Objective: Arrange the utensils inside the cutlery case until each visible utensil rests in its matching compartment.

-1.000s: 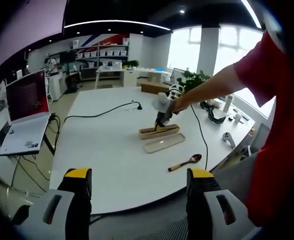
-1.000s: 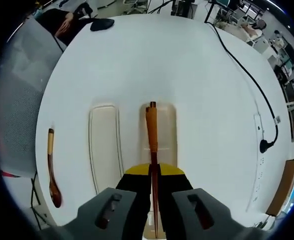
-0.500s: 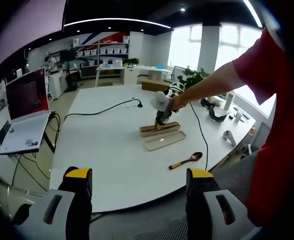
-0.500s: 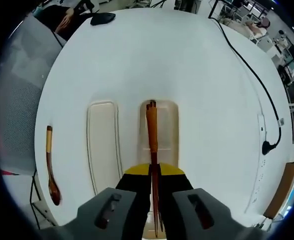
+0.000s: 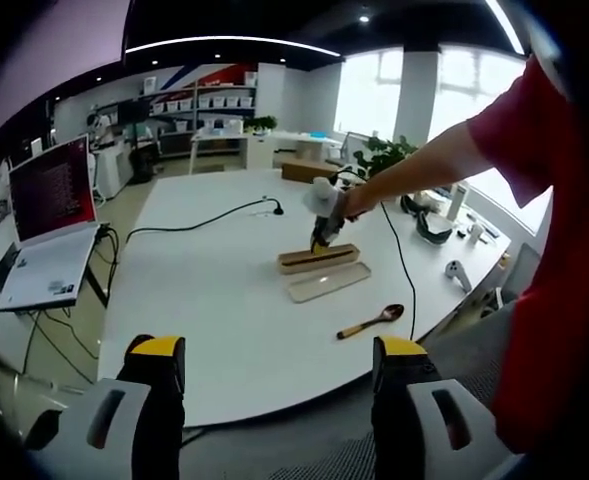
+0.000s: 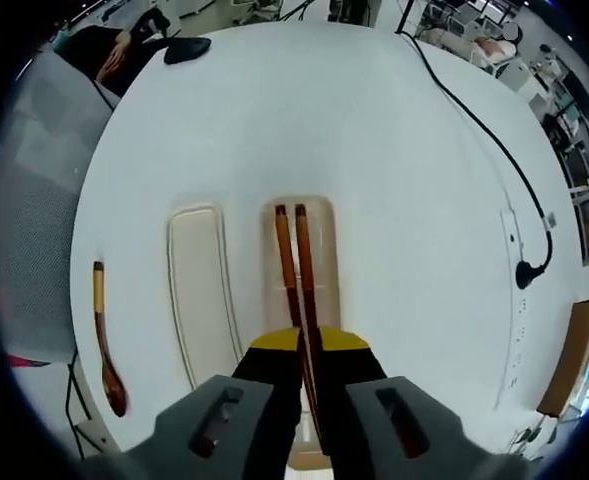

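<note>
Wooden chopsticks now splayed, previously together

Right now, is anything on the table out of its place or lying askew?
Yes. The wooden spoon lies on the bare table, outside the cutlery case, beyond the separate lid. The chopsticks sit in the case, splayed slightly, their near ends between the right gripper jaws.

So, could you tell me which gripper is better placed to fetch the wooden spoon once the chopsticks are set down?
Probably the right gripper: it works over the case, holding the chopsticks, and the spoon lies close beside it. The left gripper hangs open, back from the table edge.
</note>
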The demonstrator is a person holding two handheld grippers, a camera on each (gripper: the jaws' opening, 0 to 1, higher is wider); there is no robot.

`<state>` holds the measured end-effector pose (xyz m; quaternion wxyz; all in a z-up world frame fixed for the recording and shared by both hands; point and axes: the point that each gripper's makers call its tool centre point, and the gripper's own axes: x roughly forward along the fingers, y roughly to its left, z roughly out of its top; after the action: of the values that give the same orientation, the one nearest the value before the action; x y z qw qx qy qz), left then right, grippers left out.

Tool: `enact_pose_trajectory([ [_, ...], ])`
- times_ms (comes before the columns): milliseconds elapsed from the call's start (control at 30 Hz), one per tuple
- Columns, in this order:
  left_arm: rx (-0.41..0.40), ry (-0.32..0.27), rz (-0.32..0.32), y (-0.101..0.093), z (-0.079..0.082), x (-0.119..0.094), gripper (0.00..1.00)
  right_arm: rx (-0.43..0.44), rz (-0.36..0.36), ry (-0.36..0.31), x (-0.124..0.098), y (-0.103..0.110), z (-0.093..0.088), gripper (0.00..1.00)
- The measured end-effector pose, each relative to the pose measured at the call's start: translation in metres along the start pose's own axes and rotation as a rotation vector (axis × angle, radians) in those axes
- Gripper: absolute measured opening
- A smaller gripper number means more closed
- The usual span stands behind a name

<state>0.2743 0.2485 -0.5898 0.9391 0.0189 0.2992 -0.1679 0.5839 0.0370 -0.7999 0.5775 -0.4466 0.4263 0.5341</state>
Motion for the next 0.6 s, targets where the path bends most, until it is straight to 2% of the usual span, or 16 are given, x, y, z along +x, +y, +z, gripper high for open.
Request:
enact_pose_trajectory([
  [600, 0.003, -0.039, -0.012, -0.005, 0.008, -0.007, 0.78, 0.001, -0.027, 0.008, -0.023, 0.011, -0.005, 0.03],
])
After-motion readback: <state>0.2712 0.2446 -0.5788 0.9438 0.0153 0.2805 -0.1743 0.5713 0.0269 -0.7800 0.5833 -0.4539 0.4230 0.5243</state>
